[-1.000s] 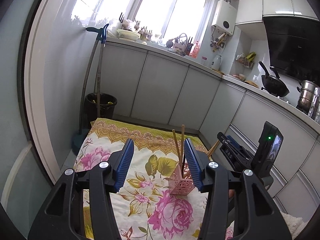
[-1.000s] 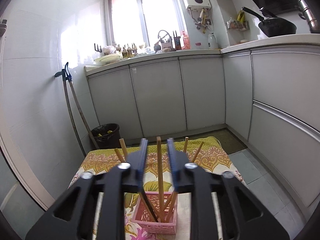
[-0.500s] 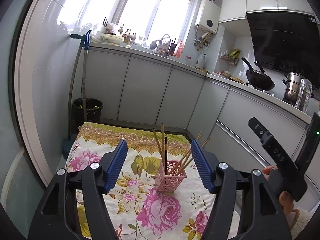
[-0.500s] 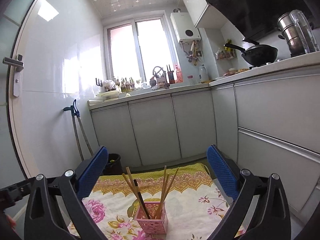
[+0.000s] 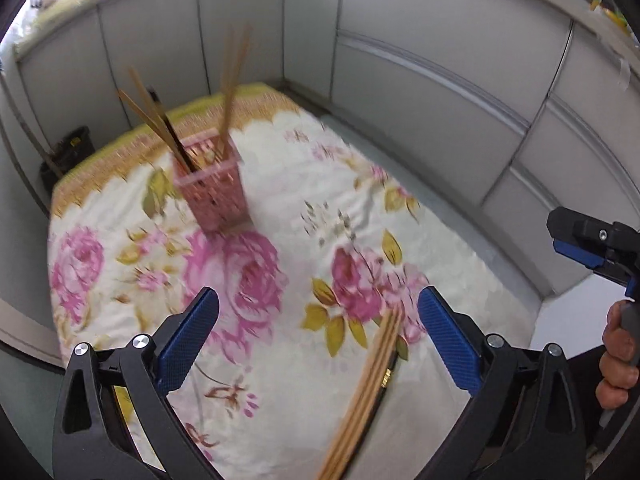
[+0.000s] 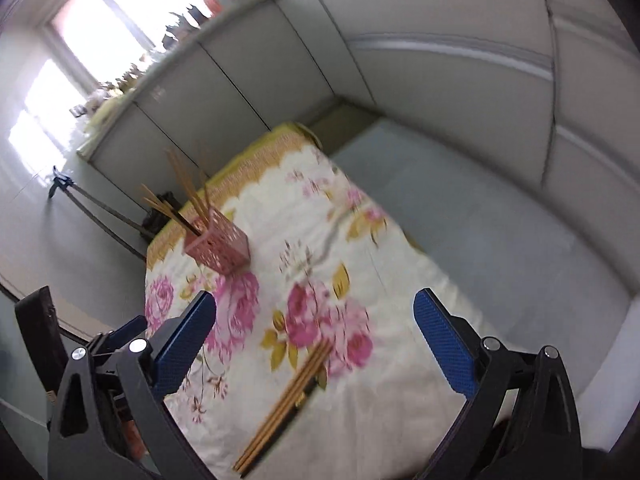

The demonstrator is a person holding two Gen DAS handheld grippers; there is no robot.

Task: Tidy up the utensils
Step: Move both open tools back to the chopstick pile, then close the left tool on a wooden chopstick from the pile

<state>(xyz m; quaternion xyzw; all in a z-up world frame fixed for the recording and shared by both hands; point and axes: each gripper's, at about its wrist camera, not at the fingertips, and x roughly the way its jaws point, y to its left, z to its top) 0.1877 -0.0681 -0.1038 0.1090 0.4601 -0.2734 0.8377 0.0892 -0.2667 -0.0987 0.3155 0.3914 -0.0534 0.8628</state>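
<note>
A table [image 5: 280, 392] covered with a white cloth printed with pink roses and edged in yellow [image 6: 276, 144] is seen in both wrist views, set in a kitchen lined with pale grey cabinet fronts [image 5: 420, 92]; a bright window [image 6: 100, 12] and a cluttered worktop are seen at the far end, and a dark bin [image 5: 68, 152] and long handles leaning on the wall [image 6: 100, 216] are found beyond the table's far corner. A pink perforated holder [image 5: 214, 196] is stood upright on the far part of the cloth, with several chopsticks [image 5: 160, 120] splayed out of it. A bundle of loose chopsticks [image 5: 368, 384] is laid flat on the near part of the cloth, well apart from the holder. The left gripper [image 5: 318, 332] is held above the cloth with its jaws wide and opening further, nothing being pressed by them, although the loose bundle is seen below, near the right-hand blue pad. The right gripper [image 6: 316, 332] is held with its jaws fully apart and empty, the same bundle [image 6: 288, 396] lying beneath the gap. The right gripper and the hand [image 5: 618, 360] on its handle are seen at the edge of the left view. Both views are blurred
</note>
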